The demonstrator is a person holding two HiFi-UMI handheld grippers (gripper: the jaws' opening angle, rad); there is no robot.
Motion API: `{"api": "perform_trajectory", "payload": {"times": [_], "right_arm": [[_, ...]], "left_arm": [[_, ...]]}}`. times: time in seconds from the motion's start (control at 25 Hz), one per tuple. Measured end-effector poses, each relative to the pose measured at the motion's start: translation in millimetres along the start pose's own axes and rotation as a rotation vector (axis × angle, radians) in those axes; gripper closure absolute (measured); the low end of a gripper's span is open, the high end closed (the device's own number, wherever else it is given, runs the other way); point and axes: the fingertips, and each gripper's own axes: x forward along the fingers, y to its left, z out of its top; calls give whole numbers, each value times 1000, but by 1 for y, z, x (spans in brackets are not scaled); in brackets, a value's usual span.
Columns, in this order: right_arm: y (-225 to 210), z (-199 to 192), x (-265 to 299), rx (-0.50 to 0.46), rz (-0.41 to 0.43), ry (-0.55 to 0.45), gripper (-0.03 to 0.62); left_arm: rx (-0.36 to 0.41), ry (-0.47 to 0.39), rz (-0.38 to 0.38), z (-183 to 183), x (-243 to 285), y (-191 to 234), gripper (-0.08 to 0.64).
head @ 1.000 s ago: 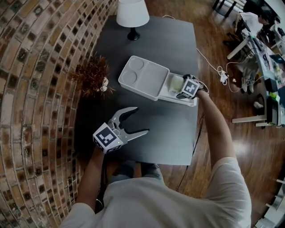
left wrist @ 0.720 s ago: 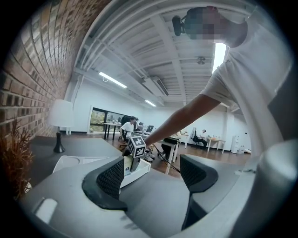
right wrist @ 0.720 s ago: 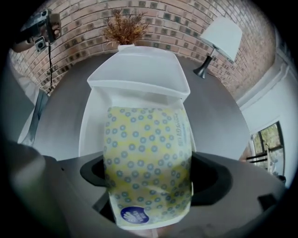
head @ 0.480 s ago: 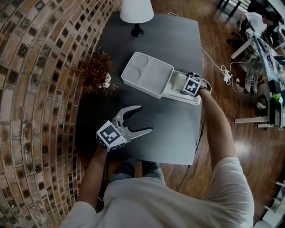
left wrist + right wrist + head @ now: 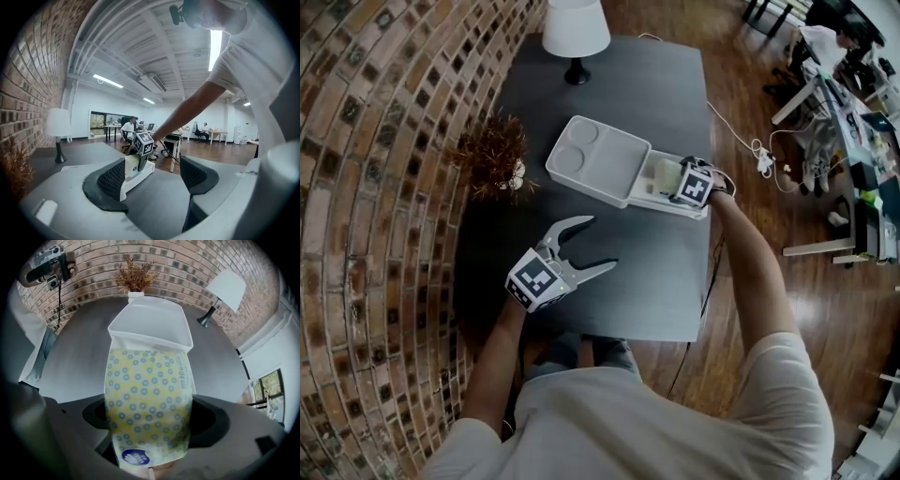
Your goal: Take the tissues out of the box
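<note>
A white box lies open on the dark table, its lid (image 5: 598, 159) flipped to the left of its shallow base (image 5: 667, 204). A yellow tissue pack (image 5: 147, 399) with blue rings lies in the base. My right gripper (image 5: 147, 420) reaches into the base (image 5: 677, 182), jaws closing tight on the pack's near end, pads pressing its two sides. My left gripper (image 5: 600, 244) hovers over the table's front left, open and holding nothing. In the left gripper view (image 5: 154, 176), the box (image 5: 138, 177) and the right gripper's marker cube (image 5: 144, 143) show between the jaws, far off.
A dried plant in a small vase (image 5: 495, 157) stands at the table's left edge by the brick wall. A white lamp (image 5: 576, 33) is at the far end. A cable (image 5: 741, 136) trails on the wood floor to the right, near desks.
The right gripper stays over the box base, shifting slightly onto the pack. The left gripper holds open in about the same spot.
</note>
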Motion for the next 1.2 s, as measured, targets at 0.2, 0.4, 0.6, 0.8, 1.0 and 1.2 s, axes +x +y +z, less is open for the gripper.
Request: {"api": "perform_trajectory", "payload": {"times": [0.2,0.4,0.6,0.8,1.0,1.2], "right_arm": [[-5,7,-31,-37,-38,-24,138],[-16,13,-67,-60,-87,-50,138],[-19,22,-111,11,-173,-153,138],[-18,34,-160,79,-273,-270,138],[-13,44,-198,124,-329,-361,138],[-5,53,-226,151,-368,-426,138]], "left_arm": [[-10,-4,-3,-3,0,2,204],[-21,-23,6,7,-3,7,204],[-26,-63,33,31,-18,14,204],[0,-72,70,47,-37,27,204],[17,-104,82,62,-49,29,204],[22,-134,95,79,-55,36,195]]}}
